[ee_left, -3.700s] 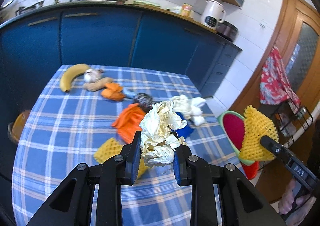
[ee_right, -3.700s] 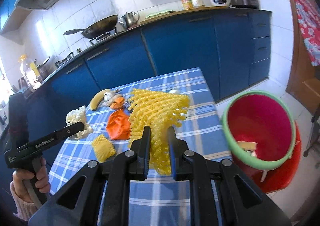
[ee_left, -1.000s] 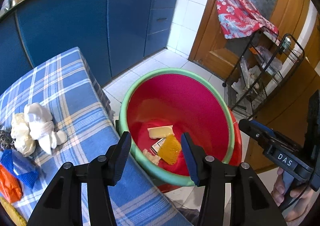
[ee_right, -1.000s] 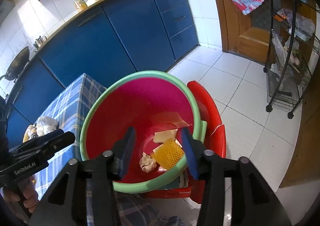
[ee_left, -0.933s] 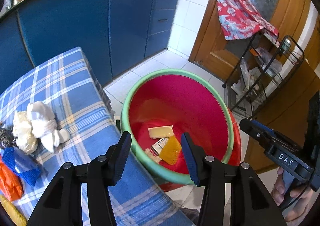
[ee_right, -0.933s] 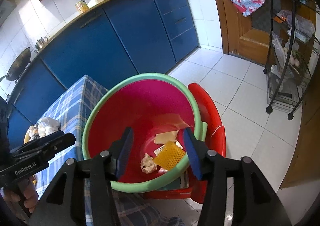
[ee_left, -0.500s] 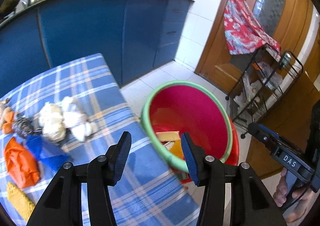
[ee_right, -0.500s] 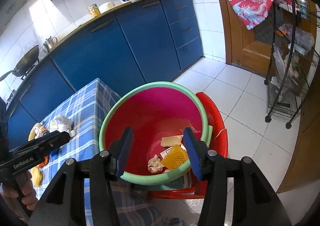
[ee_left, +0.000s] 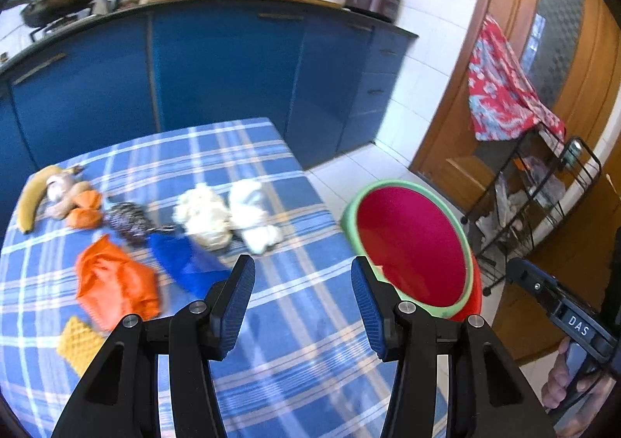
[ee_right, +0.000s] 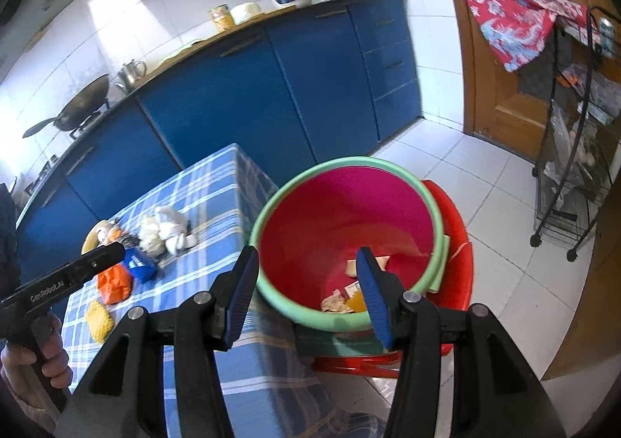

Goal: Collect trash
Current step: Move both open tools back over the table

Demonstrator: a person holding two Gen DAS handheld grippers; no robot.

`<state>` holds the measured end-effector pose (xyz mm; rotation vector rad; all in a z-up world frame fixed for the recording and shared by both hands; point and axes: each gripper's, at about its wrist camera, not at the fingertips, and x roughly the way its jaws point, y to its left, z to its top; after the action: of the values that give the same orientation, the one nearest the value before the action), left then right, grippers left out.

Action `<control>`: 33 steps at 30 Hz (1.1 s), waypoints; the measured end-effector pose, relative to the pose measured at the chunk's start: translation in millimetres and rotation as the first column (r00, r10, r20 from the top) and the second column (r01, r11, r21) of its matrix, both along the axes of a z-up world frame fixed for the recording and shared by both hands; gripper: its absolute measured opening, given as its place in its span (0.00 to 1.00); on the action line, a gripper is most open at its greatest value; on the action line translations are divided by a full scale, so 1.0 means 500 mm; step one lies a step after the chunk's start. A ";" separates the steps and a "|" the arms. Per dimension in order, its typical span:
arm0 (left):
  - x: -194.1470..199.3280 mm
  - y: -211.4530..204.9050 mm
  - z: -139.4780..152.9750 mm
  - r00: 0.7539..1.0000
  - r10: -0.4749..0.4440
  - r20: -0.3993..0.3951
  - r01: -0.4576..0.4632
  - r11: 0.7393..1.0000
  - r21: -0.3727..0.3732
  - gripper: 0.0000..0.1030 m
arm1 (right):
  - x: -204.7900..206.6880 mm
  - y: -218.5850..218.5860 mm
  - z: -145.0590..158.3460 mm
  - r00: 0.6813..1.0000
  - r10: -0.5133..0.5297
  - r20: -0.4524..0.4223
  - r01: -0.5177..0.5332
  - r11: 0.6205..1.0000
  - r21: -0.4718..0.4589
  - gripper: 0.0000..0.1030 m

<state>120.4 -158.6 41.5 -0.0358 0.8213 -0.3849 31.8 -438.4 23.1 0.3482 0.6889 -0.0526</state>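
Whereas 3.7 seconds ago the left tongs (ee_left: 302, 298) clamped a crumpled cream wad and the right tongs (ee_right: 308, 294) pinched a yellow foam net, both now stand wide apart with nothing between their blue ribbed pads. The wad and the net have gone from the jaws; a pale crumpled scrap (ee_right: 333, 304) and a yellow piece (ee_right: 356, 301) lie at the bottom of the bin (ee_right: 295, 306), beside a tan flat scrap (ee_right: 351, 266).

Seen from the left tongs, the table (ee_left: 295, 341) wears a blue checked cloth. Far left of the tongs lies a curved yellow banana (ee_left: 29, 201), with small orange peel-like bits (ee_left: 85, 209) next to it. Nearer, left of the tongs, a square of yellow foam netting (ee_left: 79, 343) has a waffled texture, and just beyond it lies a glossy, wrinkled orange wrapper (ee_left: 114, 284). A dark, wiry scouring ball (ee_left: 128, 222) sits behind that. A smooth blue wrapper (ee_left: 182, 263) lies just ahead of the left finger, and two soft white crumpled paper lumps (ee_left: 229, 217) sit touching each other beyond it.

Right of the left tongs, off the table's edge, the round bin shows a mint-green rolled rim and a smooth red inside. From the right tongs, the bin lies directly ahead and below, its rim passing between the fingers.
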 end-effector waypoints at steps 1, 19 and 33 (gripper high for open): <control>-0.004 0.013 0.003 1.000 0.010 0.004 -0.010 1.000 -0.003 0.52 | -0.001 0.009 0.003 1.000 0.011 0.003 -0.011 1.000 0.000 0.52; -0.055 0.275 0.018 0.972 0.235 0.025 -0.235 0.972 -0.032 0.52 | 0.042 0.237 0.027 0.966 0.256 -0.022 -0.256 0.967 0.021 0.52; -0.017 0.429 -0.016 0.920 0.392 -0.007 -0.392 0.920 0.004 0.52 | 0.128 0.353 0.001 0.932 0.351 -0.092 -0.353 0.935 -0.015 0.52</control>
<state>111.8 56.1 33.2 -0.1973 0.8000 -0.0042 95.9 -261.8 23.8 0.1882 0.8288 0.2644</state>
